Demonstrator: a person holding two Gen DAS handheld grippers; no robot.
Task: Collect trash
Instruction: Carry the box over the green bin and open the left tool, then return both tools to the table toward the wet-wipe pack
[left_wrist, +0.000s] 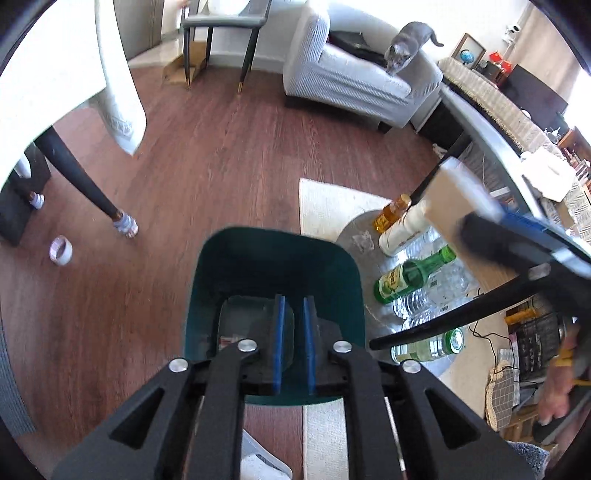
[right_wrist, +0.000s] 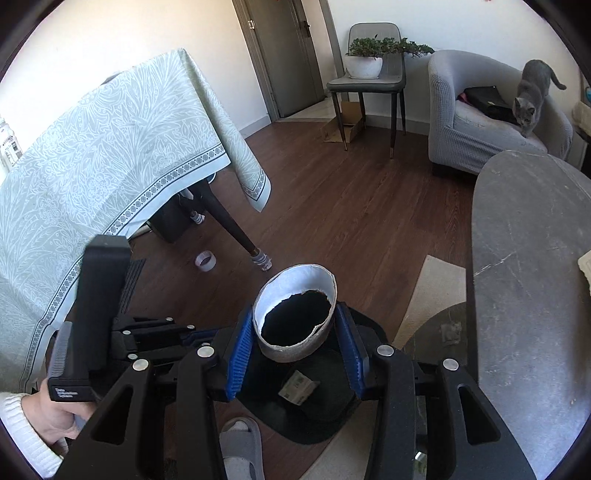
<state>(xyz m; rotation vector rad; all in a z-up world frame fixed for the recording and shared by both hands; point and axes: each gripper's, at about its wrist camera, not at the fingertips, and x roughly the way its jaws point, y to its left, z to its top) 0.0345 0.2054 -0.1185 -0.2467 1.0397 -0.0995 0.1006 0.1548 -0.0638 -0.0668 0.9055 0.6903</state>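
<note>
My left gripper (left_wrist: 294, 341) is shut on the near rim of a dark green trash bin (left_wrist: 275, 258) that stands on the wood floor; a scrap of paper lies in the bin's bottom. My right gripper (right_wrist: 295, 349) is shut on a crushed grey paper cup (right_wrist: 295, 317) with a white inside and a dark torn opening. It holds the cup above the same bin (right_wrist: 314, 406), which has a small paper label inside. The right gripper with the cup (left_wrist: 458, 199) also shows blurred at the right of the left wrist view.
Several bottles (left_wrist: 413, 273), green glass, clear plastic and amber, lie on a low round shelf to the bin's right. A grey stone table (right_wrist: 528, 266) is on the right, a clothed table (right_wrist: 110, 155) on the left. A tape roll (left_wrist: 61, 251) lies on the floor. A cat (right_wrist: 532, 96) stands on the armchair.
</note>
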